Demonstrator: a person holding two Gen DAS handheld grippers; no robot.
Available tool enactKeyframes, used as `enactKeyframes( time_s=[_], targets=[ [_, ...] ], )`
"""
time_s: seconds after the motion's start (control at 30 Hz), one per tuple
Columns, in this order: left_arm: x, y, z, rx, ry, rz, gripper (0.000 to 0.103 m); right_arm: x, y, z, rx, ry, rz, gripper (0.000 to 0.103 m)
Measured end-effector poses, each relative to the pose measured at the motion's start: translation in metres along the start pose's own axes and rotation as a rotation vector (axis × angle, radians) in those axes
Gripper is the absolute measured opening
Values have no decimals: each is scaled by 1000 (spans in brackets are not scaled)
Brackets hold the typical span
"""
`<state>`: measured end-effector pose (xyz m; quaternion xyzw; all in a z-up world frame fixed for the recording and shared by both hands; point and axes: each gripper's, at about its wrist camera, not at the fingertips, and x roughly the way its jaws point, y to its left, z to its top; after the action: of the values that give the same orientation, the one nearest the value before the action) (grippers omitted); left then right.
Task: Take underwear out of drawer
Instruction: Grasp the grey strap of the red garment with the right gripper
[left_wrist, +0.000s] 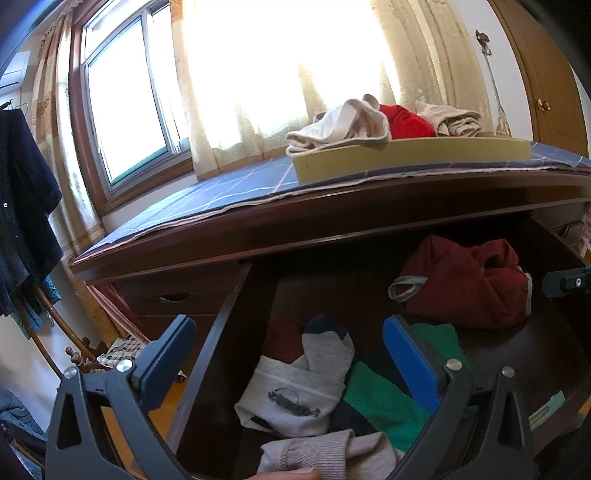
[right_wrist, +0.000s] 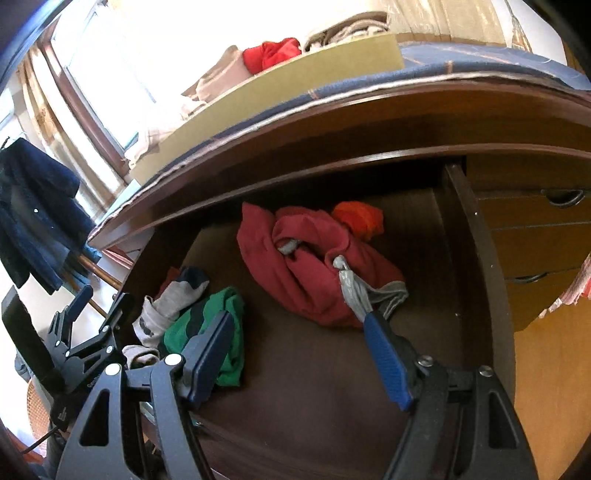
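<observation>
A dark red pair of underwear (right_wrist: 306, 266) with grey trim lies crumpled at the back of the open wooden drawer (right_wrist: 476, 258); it also shows in the left wrist view (left_wrist: 465, 284). My right gripper (right_wrist: 297, 325) hangs open just in front of it, and a twisted grey waistband strip (right_wrist: 352, 291) runs down to the tip of its right finger. Nothing sits between its pads. My left gripper (left_wrist: 288, 332) stands open over the socks (left_wrist: 295, 391) at the drawer's left front, holding nothing.
A green garment (right_wrist: 207, 325) and an orange-red piece (right_wrist: 358, 218) also lie in the drawer. On the dresser top, a yellowish tray (left_wrist: 406, 155) holds white and red clothes on a blue checked cloth (left_wrist: 207, 195). Dark clothes (left_wrist: 22, 192) hang at the left.
</observation>
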<state>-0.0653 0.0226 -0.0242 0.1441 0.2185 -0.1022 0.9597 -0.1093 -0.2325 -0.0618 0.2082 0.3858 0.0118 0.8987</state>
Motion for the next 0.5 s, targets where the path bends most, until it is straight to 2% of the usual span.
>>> enactKeyframes(
  time_s=[0.13,0.5],
  targets=[
    [-1,-1,0,6,-4,-2,103,4,0,2,7,41,-9,75],
    [0,0,0,-2,7,-8,103,-3,10,16,-45,22,-32,75]
  ],
)
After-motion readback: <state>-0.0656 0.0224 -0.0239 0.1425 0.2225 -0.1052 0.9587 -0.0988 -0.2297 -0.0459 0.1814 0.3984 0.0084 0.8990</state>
